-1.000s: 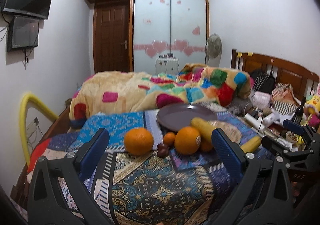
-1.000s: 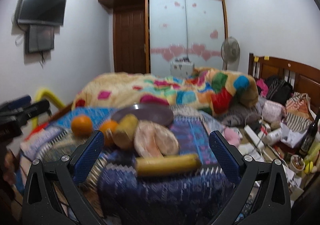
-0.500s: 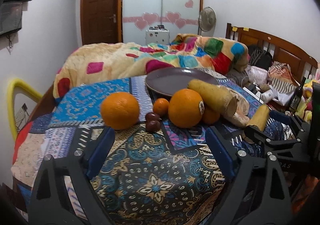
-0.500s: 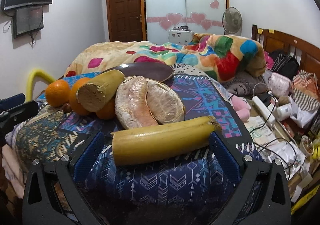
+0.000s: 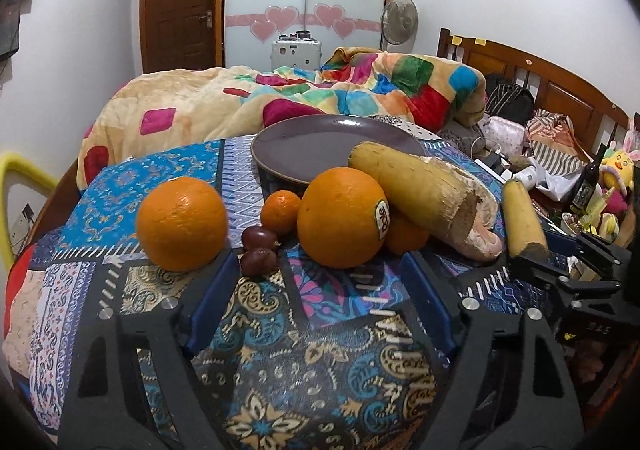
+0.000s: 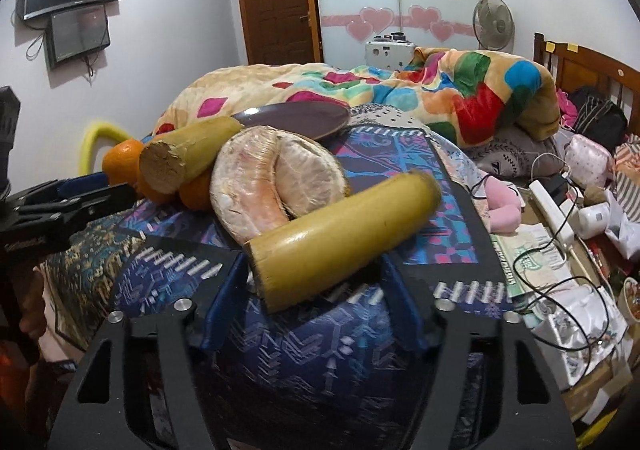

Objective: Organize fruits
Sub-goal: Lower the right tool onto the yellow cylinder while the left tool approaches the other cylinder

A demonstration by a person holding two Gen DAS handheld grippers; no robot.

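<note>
Lying on the patterned cloth (image 5: 320, 362) of the bed, the fruits sit in one loose cluster just ahead of both grippers. The left gripper (image 5: 316, 274) has its jaws spread wide and holds nothing; its blue fingers (image 5: 210, 298) rest low over the cloth. Two small dark fruits (image 5: 259, 250) lie in the gap directly ahead of it, touching each other. A large orange (image 5: 182, 224) stands just ahead of the left finger, and a stickered orange (image 5: 340, 222) just ahead of the right one. Between the two, farther back, sits a small tangerine (image 5: 280, 212). A cut yellow stalk (image 5: 416, 194) leans over the stickered orange, its far end reaching the rim of the purple plate (image 5: 312, 154), which lies behind the cluster.

The right gripper (image 6: 312, 274) is also spread wide. A second yellow stalk (image 6: 340, 242) lies crosswise and tilted between its blue fingers (image 6: 222, 302), its cut end low near the left finger and its other end raised toward the right. I cannot tell whether the pads touch it; the jaws are not closed on it. Just behind this stalk, touching it, rest the peeled pomelo segments (image 6: 276, 182), with the first stalk and oranges to their left. A colourful blanket (image 6: 460, 98) is heaped beyond the plate.
</note>
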